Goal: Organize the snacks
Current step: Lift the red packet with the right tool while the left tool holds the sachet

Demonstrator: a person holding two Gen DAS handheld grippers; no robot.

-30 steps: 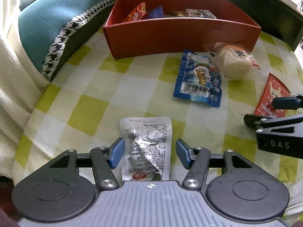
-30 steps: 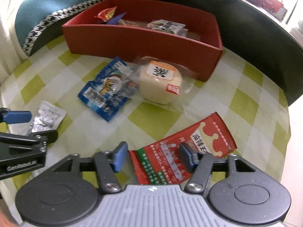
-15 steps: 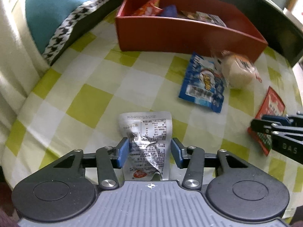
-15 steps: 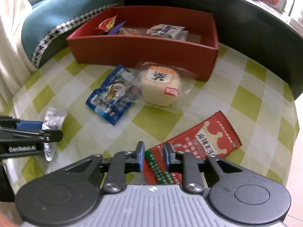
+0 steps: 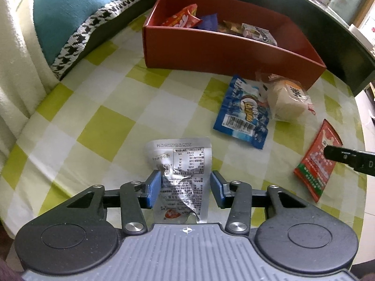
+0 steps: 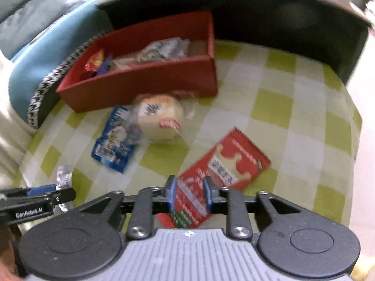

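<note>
The left gripper point(image 5: 186, 188) clamps a crinkled silver foil snack packet point(image 5: 181, 167) lying on the green-and-white checked tablecloth point(image 5: 98, 107); the right gripper point(image 6: 190, 193) pinches a flat red snack packet point(image 6: 220, 166); a blue packet point(image 5: 243, 114) and wrapped round bun point(image 5: 287, 99) rest before the rectangular red cardboard box point(image 5: 225, 51).

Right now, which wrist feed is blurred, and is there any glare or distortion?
Right wrist view: motion-blurred throughout; print on the red packet in the right claw is unreadable. Left wrist view: sharp; text on the silver packet is legible, with mild glare on its crinkled foil. Both views: fisheye bends the red box edges.
</note>
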